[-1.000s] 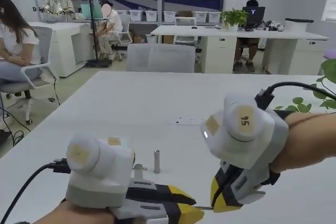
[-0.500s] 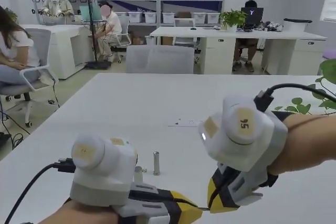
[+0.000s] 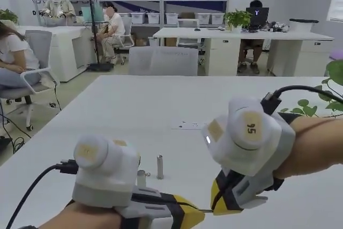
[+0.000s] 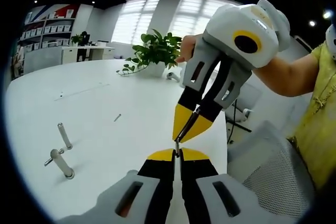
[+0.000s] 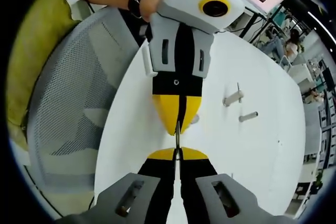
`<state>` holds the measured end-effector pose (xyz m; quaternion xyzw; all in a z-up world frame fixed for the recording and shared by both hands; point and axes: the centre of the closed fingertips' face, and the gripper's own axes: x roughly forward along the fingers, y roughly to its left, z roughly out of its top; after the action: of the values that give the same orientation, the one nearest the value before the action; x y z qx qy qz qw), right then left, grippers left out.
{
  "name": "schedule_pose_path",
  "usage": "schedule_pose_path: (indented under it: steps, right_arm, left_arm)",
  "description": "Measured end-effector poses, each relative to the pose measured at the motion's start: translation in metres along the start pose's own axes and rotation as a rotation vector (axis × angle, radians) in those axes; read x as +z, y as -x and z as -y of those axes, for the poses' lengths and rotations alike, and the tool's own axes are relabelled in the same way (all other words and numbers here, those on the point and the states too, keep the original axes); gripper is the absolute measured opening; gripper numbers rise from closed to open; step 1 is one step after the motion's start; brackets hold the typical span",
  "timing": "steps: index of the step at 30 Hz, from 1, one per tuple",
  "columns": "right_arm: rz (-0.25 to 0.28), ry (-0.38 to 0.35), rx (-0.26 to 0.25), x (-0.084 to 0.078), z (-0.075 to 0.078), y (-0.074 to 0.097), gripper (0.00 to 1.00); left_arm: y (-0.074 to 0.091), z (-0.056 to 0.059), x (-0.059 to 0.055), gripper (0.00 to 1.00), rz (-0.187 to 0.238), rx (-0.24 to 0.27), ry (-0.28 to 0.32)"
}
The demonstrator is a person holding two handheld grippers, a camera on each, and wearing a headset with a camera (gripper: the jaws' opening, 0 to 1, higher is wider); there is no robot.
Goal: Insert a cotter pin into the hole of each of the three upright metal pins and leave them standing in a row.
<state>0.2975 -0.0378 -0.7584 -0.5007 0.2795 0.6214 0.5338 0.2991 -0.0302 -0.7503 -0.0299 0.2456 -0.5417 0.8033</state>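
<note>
The cotter pin (image 5: 177, 139) is held in the air between the two gripper tips, over the white surface (image 3: 161, 105) and near the edge that borders a mesh chair (image 5: 68, 108). The left gripper (image 4: 177, 155) is pressed together on one end of it. The right gripper (image 4: 180, 135), met tip to tip with the left, is closed on the other end, and the thin wire is seen running up between its yellow jaws. Two upright metal pins stand on the surface just beside the left gripper: the nearer metal pin (image 4: 63, 165) is crossed by an inserted cotter pin (image 5: 238, 88), while the farther metal pin (image 4: 64, 135) is bare. A loose cotter pin (image 4: 117, 117) lies flat, well apart from both. Beyond these, bare surface extends to a potted plant (image 4: 155, 51) on its far side.
</note>
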Motion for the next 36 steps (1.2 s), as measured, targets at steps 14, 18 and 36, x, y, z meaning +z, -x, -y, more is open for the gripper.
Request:
schedule_pose_path:
  steps: [14,18,36]
  right_arm:
    - [-0.014,0.020,-0.024,-0.0003,0.0015,0.0000,0.03]
    - [-0.011,0.013,-0.021,-0.0004,0.0015,0.0000,0.03]
    - [-0.002,-0.009,0.018,0.0014,-0.0028,0.0032,0.04]
  left_arm:
    - [-0.0005,-0.0006,-0.0008,0.00,-0.020,0.004,0.020]
    - [-0.0008,-0.0006,-0.0012,0.00,-0.026,0.003,0.000]
    - [0.0009,0.0044,-0.0020,0.00,-0.031,-0.014,-0.072]
